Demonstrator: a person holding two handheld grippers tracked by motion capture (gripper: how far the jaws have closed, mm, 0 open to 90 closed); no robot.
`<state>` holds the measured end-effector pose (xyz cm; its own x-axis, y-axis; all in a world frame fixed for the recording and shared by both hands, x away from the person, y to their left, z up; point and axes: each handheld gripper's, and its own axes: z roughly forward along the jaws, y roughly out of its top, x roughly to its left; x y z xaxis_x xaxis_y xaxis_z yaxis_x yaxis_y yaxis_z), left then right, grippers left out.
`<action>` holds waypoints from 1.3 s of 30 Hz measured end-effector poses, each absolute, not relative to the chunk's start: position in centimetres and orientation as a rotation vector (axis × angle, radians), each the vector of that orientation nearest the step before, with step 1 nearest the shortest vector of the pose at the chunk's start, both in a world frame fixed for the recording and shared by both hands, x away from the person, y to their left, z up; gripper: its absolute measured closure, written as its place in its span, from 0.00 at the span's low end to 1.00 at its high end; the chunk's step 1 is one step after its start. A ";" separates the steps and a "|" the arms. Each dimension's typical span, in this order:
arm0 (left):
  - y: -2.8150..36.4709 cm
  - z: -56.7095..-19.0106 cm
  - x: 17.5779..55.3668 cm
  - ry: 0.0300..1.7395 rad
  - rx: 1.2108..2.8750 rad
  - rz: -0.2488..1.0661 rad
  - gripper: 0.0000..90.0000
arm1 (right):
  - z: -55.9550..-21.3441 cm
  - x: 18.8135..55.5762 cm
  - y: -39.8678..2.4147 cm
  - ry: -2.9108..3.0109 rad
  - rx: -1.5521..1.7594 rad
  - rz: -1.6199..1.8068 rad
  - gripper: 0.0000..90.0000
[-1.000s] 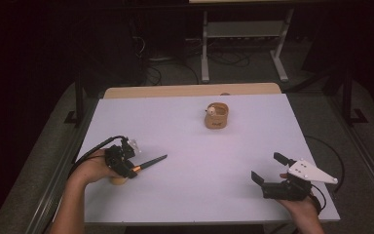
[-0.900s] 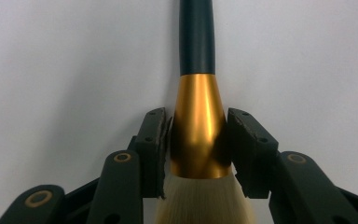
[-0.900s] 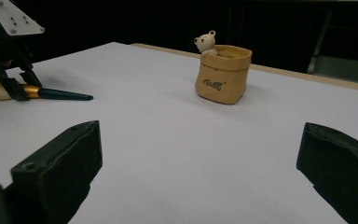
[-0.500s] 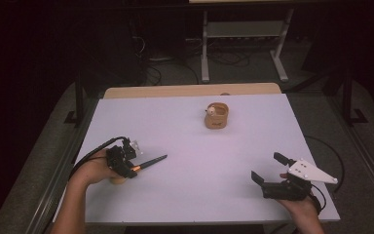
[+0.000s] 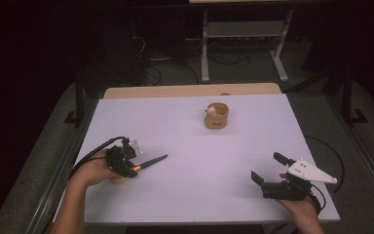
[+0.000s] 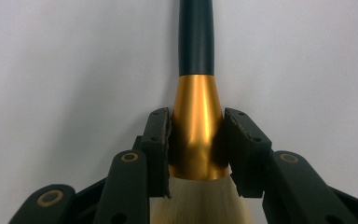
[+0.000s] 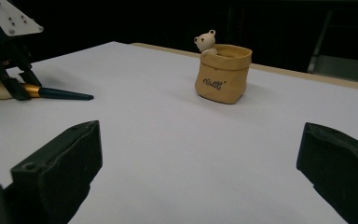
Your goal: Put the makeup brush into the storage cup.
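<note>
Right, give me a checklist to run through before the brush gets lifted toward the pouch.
1. Left gripper shut on the brush: ok, both pads press the gold collar; the jaws have just closed.
2. Grip centred: ok, the collar sits midway between the pads.
3. Brush resting on the table: ok, its dark handle lies on the white top.
4. Pouch upright with its mouth open: ok, it stands at the far side with a small bear at the rim.
5. Room inside the pouch: cannot tell.
6. Right gripper out of the way: ok, open, near the front edge.
</note>
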<state>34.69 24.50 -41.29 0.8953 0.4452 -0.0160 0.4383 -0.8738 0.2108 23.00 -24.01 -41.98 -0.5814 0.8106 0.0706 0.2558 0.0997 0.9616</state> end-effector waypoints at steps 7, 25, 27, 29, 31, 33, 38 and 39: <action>24.2 -41.1 34.4 0.646 2.815 0.046 0.70 | -42.0 23.1 -24.0 1.897 1.040 1.500 0.00; 23.1 -38.8 33.5 0.481 2.703 0.056 0.70 | -41.8 23.2 -23.6 1.926 1.015 1.487 0.00; 23.0 -38.5 33.4 0.459 2.692 0.053 0.70 | -41.7 23.3 -23.4 1.934 1.014 1.488 0.00; 22.8 -38.1 33.1 0.449 2.675 0.060 0.70 | -41.5 23.4 -23.2 1.947 1.004 1.489 0.00; 22.7 -37.7 33.0 0.430 2.669 0.056 0.70 | -41.3 23.5 -22.9 1.965 0.993 1.490 0.00; 22.5 -37.2 32.9 0.408 2.663 0.056 0.70 | -41.2 23.6 -22.6 1.982 0.984 1.495 0.00; 21.8 -36.4 32.8 0.365 2.647 0.056 0.70 | -40.6 23.9 -21.8 2.054 0.929 1.499 0.00; 21.7 -36.4 32.8 0.358 2.641 0.054 0.70 | -40.4 24.0 -21.7 2.065 0.922 1.500 0.00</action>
